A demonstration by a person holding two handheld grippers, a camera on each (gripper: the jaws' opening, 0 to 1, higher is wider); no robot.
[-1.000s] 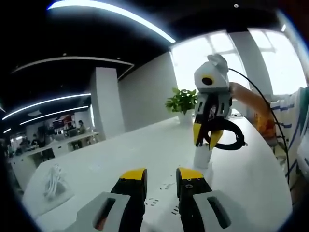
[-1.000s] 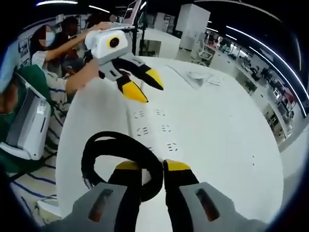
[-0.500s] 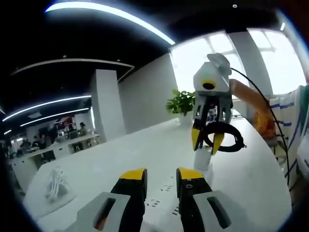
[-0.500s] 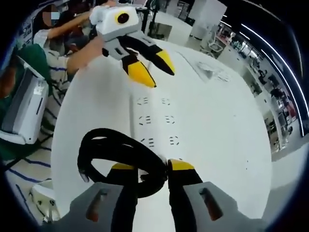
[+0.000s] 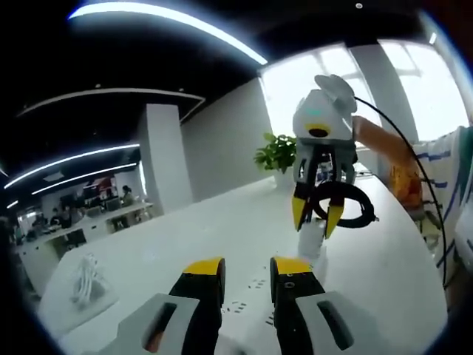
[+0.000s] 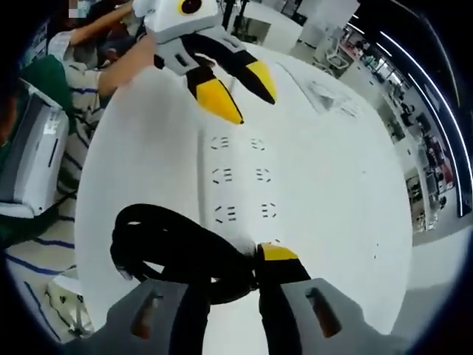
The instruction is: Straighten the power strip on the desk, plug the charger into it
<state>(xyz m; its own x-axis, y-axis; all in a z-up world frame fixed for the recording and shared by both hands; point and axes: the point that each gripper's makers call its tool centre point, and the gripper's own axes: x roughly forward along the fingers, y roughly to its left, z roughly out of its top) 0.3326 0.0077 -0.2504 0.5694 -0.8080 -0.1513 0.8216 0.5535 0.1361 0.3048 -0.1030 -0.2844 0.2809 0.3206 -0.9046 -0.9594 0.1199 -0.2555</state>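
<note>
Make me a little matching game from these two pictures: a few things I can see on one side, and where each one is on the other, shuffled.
Things:
1. coiled black cable
2. power strip
3. potted plant
4. left gripper

Places:
A. flat on the white desk
B. hovering over the strip's far end
C. clamped in the right gripper
D. at the desk's far edge, by the window

Pairs: 1-C, 2-A, 3-D, 4-B

A coiled black cable point(image 6: 174, 251) is clamped by the right gripper point(image 6: 233, 270) just above the white power strip point(image 6: 240, 177); the left gripper point(image 6: 236, 92) is held over its far end.
</note>
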